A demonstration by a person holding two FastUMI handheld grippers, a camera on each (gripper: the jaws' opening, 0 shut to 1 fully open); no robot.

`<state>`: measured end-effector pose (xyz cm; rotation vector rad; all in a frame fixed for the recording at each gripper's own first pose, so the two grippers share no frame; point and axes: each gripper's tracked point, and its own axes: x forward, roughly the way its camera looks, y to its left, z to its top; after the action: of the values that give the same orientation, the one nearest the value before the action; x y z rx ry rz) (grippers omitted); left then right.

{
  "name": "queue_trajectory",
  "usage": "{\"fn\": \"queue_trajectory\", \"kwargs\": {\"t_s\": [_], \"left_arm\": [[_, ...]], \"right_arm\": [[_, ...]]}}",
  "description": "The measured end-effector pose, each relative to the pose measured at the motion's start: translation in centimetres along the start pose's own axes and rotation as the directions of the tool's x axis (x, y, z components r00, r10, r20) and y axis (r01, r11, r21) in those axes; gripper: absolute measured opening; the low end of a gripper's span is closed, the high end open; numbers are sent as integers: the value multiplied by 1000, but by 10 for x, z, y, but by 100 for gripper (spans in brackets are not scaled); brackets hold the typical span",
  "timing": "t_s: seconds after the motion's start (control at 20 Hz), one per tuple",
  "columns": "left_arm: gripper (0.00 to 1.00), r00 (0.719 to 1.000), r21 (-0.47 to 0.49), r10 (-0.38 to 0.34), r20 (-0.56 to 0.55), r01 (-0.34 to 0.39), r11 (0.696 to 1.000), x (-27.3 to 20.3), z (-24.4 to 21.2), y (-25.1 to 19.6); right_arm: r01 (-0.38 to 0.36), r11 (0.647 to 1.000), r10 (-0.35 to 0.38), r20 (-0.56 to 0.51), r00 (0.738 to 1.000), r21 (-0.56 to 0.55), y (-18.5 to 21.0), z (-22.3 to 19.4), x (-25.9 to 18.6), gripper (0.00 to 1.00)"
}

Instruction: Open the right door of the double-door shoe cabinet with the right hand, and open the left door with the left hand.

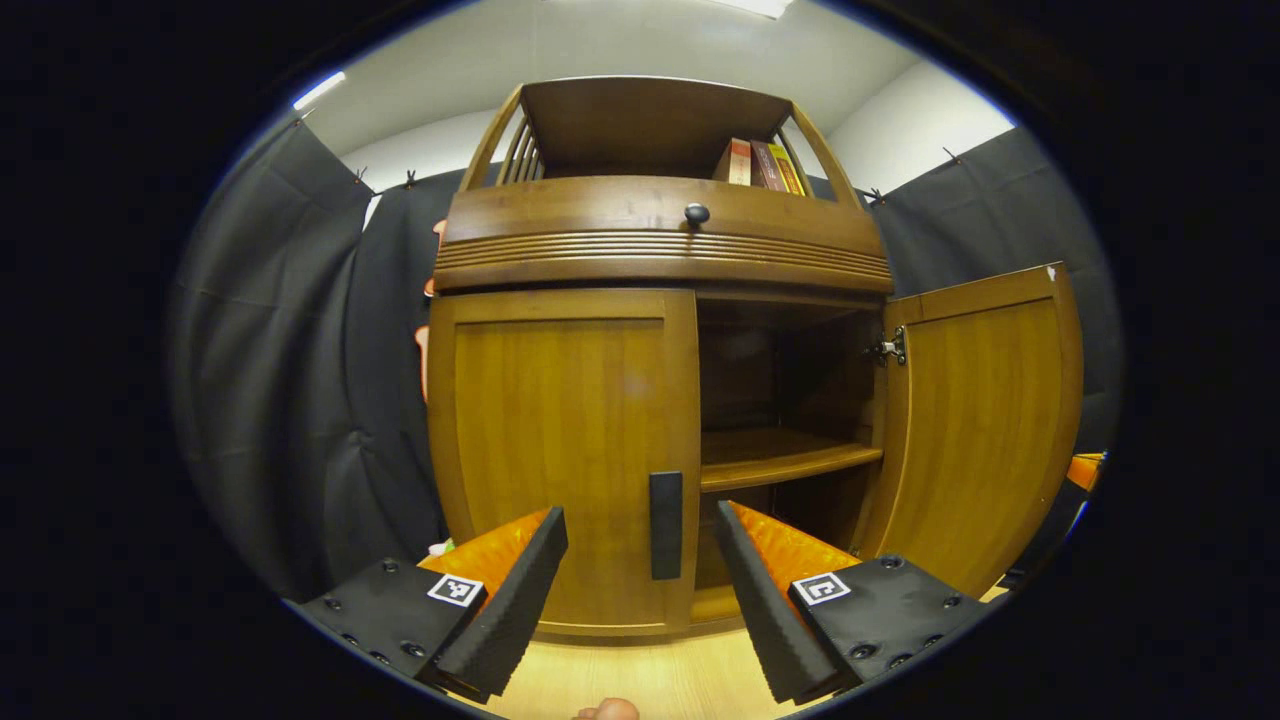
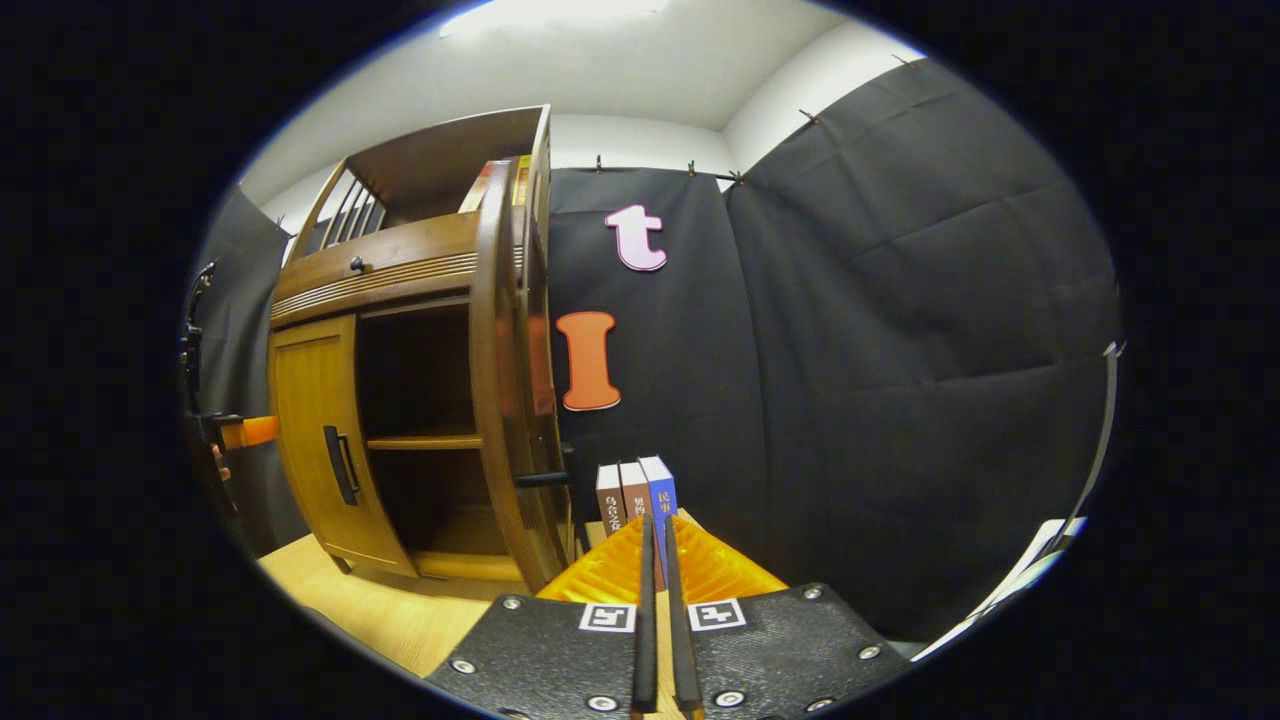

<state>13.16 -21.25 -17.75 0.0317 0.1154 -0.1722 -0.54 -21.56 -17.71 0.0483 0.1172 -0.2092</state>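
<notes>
Right door: swung open. Left door: closed, handle untouched. Left gripper jaws apart; right gripper jaws together, empty.

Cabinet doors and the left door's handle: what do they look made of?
Left door and right door: apparently wood or veneer, with visible grain and a glossy brown finish. Handle: dark and matte, plastic or painted metal; I cannot tell which.

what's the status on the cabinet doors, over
Left hand-held gripper open, lined up on left door handle. Right hand-held gripper shut, empty. Right door open, left door closed.
</notes>
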Motion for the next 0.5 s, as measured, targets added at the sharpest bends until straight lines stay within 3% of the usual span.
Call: {"fn": "queue_trajectory", "kwargs": {"t_s": [0.1,0.15,0.25,0.35,0.5], "left_arm": [[95,1000,4,12,-1,-12,1000,15,-6,-2],[96,1000,1,18,-7,-18,1000,22,-11,-4],[97,1000,-22,5,-24,-5,1000,38,-19,-13],[98,999,-39,-14,-33,13,999,54,-26,-19],[95,999,-34,-5,-45,3,999,76,-39,-9]], "right_arm": [[4,1000,-4,-11,1000,18,-6,-1,3,13],[6,1000,-6,-8,1000,22,-9,1,5,7],[27,1000,-27,6,1000,6,-18,6,9,29],[59,998,-58,22,998,-18,-27,11,13,39],[96,994,-94,50,994,-55,-35,22,17,78]]}}
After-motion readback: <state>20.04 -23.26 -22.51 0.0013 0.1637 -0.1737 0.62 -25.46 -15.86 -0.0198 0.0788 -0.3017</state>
